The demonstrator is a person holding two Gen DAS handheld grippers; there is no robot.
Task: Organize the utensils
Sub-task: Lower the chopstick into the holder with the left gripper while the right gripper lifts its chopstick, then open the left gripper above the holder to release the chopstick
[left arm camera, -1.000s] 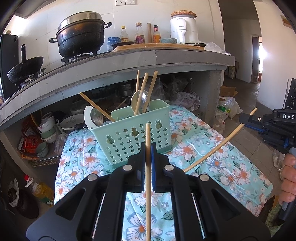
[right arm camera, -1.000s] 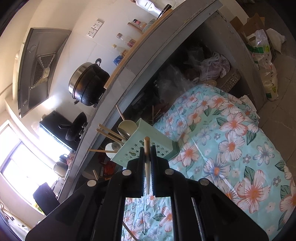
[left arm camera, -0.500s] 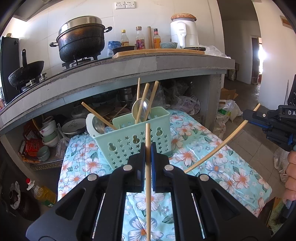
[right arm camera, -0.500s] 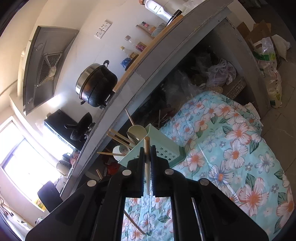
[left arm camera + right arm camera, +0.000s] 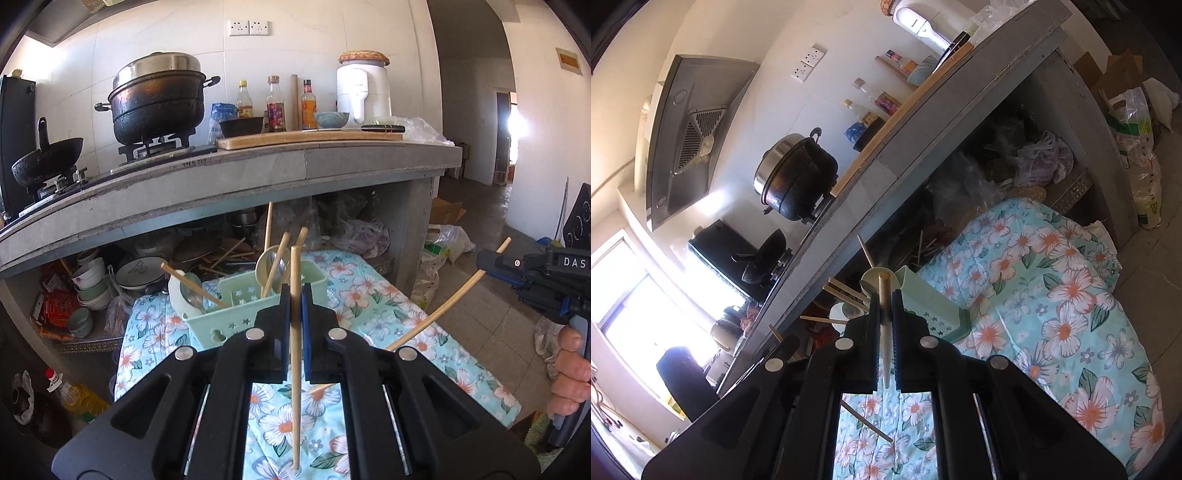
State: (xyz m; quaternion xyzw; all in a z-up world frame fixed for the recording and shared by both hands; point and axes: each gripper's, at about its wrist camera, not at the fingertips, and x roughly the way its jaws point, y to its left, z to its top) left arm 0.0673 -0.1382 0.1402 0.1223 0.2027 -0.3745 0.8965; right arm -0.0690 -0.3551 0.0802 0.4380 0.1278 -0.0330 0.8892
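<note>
A: Left claw [image 5: 295, 295] is clamped on a chopstick [image 5: 295, 369]. The stick runs nearly upright between the pads, its top above the fingertips and its lower end hanging over the floral cloth [image 5: 369, 295].

B: And the right claw [image 5: 885, 306]?

A: Also closed on a chopstick [image 5: 885, 332], again upright in its own view. From the left wrist view that second stick slants long, from low near the left claw up toward the right claw at the far right, where the person's hand [image 5: 567, 373] grips the handle.

B: Where does the target lie?

A: The green basket [image 5: 236, 295] sits on the cloth just ahead of the left claw and below its tips. From the right claw it lies ahead and slightly left. Its open top faces up and already holds several chopsticks and spoons, leaning at mixed angles.

B: Judgement on which side goes first?

A: The left claw appears nearer, almost over the basket's near wall. Its stick's long axis is already close to vertical, so it probably needs only to go forward and down. The right stick would need to travel farther. Beyond the basket, the space under the kitchen bench [image 5: 258, 173] is crowded with bowls.
</note>
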